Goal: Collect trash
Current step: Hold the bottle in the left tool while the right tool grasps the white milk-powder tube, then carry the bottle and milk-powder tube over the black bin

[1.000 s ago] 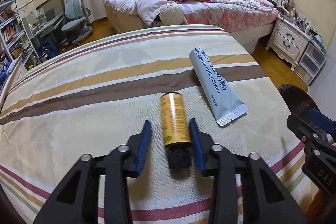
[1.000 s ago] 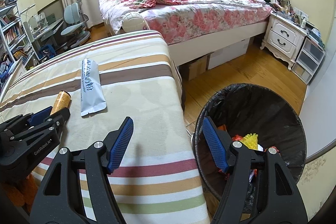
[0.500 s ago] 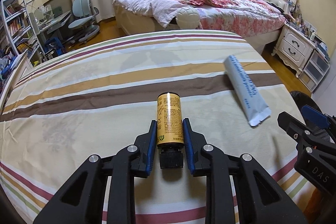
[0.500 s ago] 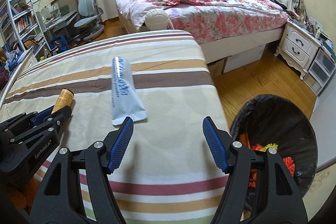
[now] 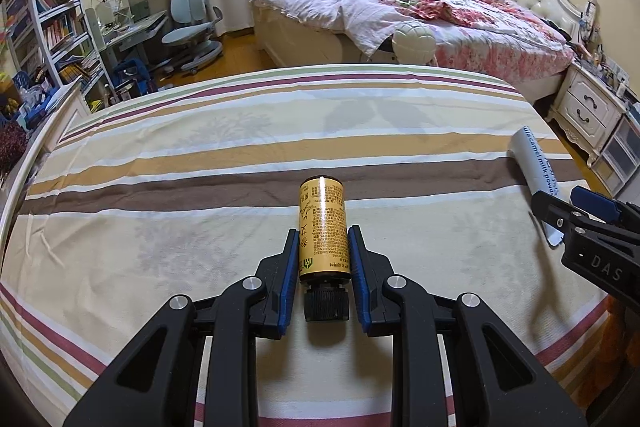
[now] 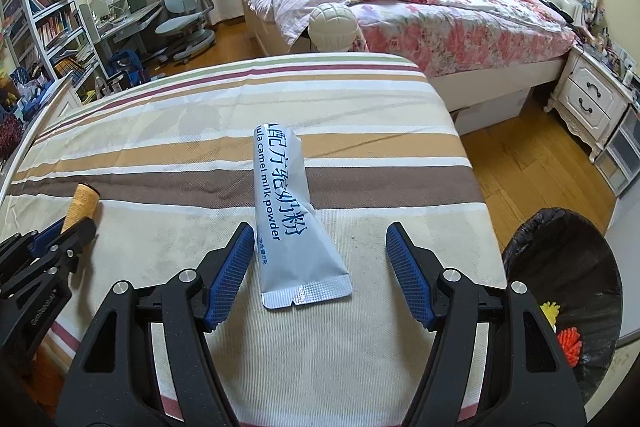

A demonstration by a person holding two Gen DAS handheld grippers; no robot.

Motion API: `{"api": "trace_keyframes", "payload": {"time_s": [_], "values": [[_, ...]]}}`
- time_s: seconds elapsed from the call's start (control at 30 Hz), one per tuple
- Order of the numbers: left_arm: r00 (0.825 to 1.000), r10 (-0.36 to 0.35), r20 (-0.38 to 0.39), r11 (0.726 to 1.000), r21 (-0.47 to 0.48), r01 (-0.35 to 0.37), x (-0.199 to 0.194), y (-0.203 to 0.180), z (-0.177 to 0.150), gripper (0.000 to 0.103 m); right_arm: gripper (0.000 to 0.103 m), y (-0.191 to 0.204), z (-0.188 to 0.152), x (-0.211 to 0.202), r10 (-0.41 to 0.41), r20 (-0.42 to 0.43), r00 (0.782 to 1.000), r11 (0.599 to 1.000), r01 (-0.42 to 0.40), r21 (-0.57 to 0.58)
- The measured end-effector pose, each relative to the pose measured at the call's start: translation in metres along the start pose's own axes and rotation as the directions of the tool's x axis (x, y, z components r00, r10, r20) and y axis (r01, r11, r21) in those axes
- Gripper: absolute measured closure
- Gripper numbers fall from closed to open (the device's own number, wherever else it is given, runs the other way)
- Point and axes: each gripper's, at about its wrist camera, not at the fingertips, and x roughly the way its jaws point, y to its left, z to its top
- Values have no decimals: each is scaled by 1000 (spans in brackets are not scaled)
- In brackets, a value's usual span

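While the left gripper [image 5: 323,253] hung over the striped bedspread [image 5: 200,227], its blue pads were drawn in narrow against both sides of a small bottle [image 5: 322,227] with a yellow label and a black screw cap, the cap end nearest the camera. Whether the bottle lay on the cloth or was lifted just clear of it could not be told. It sat toward the near edge of the striped bed, about midway along it, with its far end reaching the brown stripe.

The right gripper [image 6: 320,273] stood with its fingers wide apart, and a white milk powder sachet [image 6: 286,219] lay flat on the bedspread between them, touching neither pad. Its crimped end pointed toward the camera and its far end crossed the brown stripe. It lay closer to the right edge of the bed. Beyond that edge, on the wooden floor, stood a bin lined with a black bag [image 6: 568,267], with bright scraps inside it.
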Motion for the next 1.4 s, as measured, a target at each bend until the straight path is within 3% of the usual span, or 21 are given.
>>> {"api": "trace_keyframes", "payload": {"time_s": [0.13,0.33,0.67,1.4], "values": [[1000,-5,-1,1000,-7,5,0,1,0,78,41,3,-2,0,-18,2,1000,1000,18,-11],[1000,-7,2,1000,-11,7,-1,1,0,78,64,6,-4,-2,-41,10,999,999,42,-30],[1000,-24,13,1000,-1,24,-11,-4,-8,78,65,9,-15,-15,-23,14,1000,999,24,-27],[993,-108,52,993,59,105,-51,-43,-38,78,65,-8,-74,-77,-22,52,998,999,21,24]]}}
